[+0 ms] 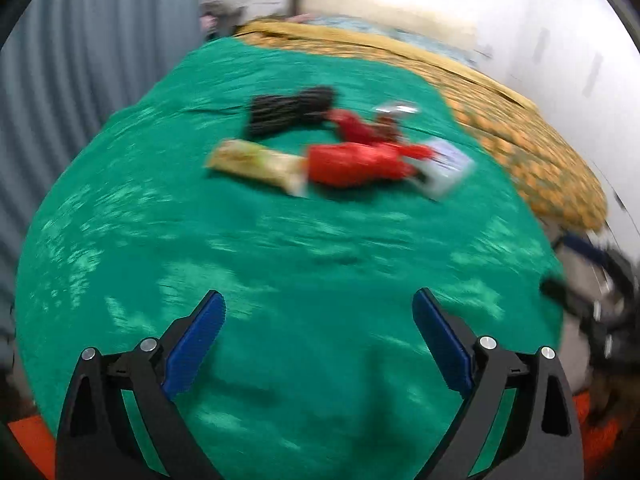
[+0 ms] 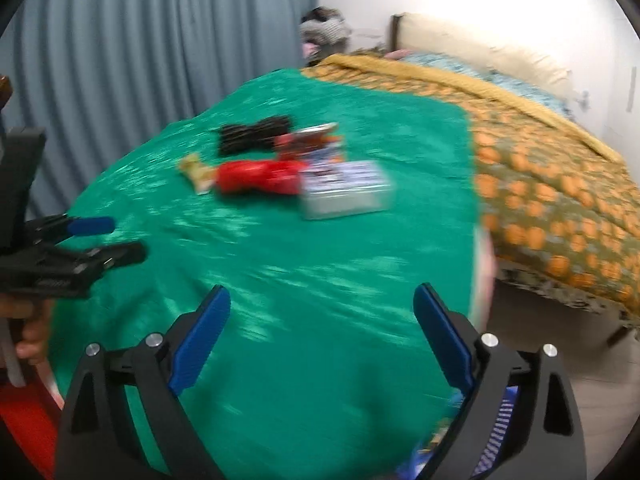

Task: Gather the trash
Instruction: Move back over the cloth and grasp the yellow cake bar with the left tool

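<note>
Both tongs, left tongs (image 1: 319,310) and right tongs (image 2: 322,306), stand spread wide and hold nothing, hovering above the green cloth (image 1: 280,260) over the bed (image 2: 560,184). Trash lies clustered mid-cloth, well ahead: red wrapper (image 1: 356,164), yellow packet (image 1: 252,158), black bag (image 1: 288,110), silver pouch (image 2: 346,190). Grouped so, it likely awaits collecting.
</note>
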`<action>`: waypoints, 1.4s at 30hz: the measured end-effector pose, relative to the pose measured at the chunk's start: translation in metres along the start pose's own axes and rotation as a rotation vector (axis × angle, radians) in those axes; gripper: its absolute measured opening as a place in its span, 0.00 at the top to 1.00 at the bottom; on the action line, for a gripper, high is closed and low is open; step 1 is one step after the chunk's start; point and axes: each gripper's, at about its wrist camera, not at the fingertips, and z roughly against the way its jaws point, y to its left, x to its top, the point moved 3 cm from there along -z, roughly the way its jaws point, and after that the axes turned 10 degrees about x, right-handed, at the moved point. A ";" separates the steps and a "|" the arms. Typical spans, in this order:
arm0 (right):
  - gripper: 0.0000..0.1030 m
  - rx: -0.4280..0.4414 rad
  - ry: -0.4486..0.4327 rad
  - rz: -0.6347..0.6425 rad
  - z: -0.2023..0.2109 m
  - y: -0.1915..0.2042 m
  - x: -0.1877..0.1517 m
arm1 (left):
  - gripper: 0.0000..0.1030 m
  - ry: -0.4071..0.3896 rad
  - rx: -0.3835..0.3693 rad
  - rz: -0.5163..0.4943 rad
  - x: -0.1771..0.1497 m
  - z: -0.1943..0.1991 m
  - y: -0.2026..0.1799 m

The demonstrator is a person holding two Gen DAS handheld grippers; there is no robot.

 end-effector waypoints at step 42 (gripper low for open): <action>0.12 0.030 0.106 0.086 -0.063 0.041 -0.007 | 0.66 0.067 0.092 0.077 0.088 -0.096 0.025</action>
